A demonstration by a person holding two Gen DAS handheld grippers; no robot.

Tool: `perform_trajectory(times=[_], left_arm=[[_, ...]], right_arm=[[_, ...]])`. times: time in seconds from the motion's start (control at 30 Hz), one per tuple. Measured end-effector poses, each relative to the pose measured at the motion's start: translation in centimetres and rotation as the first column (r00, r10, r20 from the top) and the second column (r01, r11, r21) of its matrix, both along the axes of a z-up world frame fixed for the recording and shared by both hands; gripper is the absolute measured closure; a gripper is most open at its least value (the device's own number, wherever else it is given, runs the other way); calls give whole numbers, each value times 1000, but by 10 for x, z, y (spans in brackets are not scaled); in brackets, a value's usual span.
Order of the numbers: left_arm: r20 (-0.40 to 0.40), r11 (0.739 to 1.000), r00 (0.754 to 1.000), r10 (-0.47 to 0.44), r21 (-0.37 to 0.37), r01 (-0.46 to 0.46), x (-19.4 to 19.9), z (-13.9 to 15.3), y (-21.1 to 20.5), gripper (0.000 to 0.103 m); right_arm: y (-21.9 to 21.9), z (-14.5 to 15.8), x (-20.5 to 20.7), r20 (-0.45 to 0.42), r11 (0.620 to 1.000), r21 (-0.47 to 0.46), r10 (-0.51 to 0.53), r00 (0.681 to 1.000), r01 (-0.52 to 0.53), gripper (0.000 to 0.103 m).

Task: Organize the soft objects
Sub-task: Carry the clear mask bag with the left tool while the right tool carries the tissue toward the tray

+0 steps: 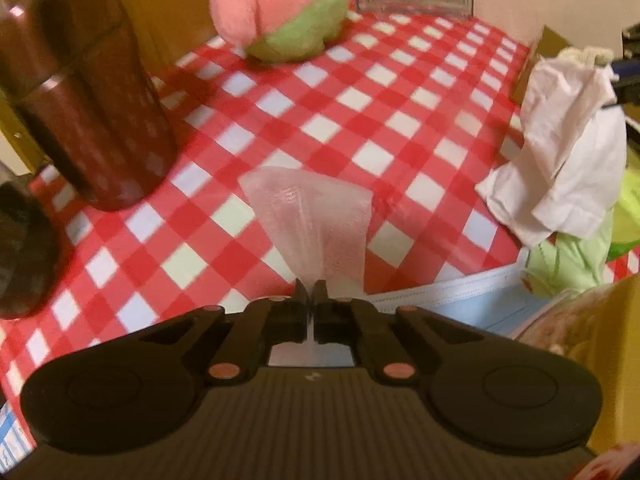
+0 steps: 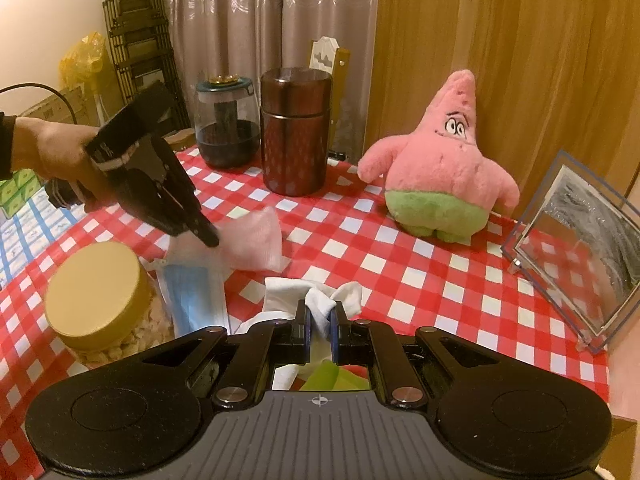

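My left gripper (image 1: 311,286) is shut on a thin pale pink cloth (image 1: 310,216), held just above the red checked tablecloth; it also shows in the right wrist view (image 2: 210,238) with the cloth (image 2: 256,240). My right gripper (image 2: 321,312) is shut on a white cloth (image 2: 320,300); this white cloth hangs at the right in the left wrist view (image 1: 560,152). A pink and green star plush (image 2: 440,176) stands at the back of the table. A blue face mask (image 2: 192,300) lies under the left gripper.
A brown canister (image 2: 296,132) and a dark glass jar (image 2: 226,124) stand at the back. A yellow-lidded jar (image 2: 96,292) stands front left. A clear picture frame (image 2: 576,248) leans at the right edge. A green cloth (image 1: 576,256) lies under the white one.
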State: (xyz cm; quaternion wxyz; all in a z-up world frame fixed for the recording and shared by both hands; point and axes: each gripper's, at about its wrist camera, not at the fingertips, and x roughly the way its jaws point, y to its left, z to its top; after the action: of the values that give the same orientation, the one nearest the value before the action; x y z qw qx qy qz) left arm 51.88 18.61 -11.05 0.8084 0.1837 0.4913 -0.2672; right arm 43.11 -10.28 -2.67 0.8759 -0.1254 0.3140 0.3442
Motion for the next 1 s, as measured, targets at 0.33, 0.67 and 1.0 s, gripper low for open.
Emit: perform_trajectory(times=[0.33, 0.67, 1.0], left_arm=[[114, 997, 991, 75, -21, -73, -28, 78, 17, 101], [199, 989, 969, 149, -55, -140, -88, 170, 13, 101], [282, 988, 948, 146, -99, -123, -157, 253, -21, 101]], right_arm=[[-1, 40, -19, 20, 999, 5, -41, 999, 41, 94], [-12, 103, -72, 74, 998, 12, -67, 995, 66, 94], [-46, 159, -134, 142, 994, 67, -96, 985, 87, 94]])
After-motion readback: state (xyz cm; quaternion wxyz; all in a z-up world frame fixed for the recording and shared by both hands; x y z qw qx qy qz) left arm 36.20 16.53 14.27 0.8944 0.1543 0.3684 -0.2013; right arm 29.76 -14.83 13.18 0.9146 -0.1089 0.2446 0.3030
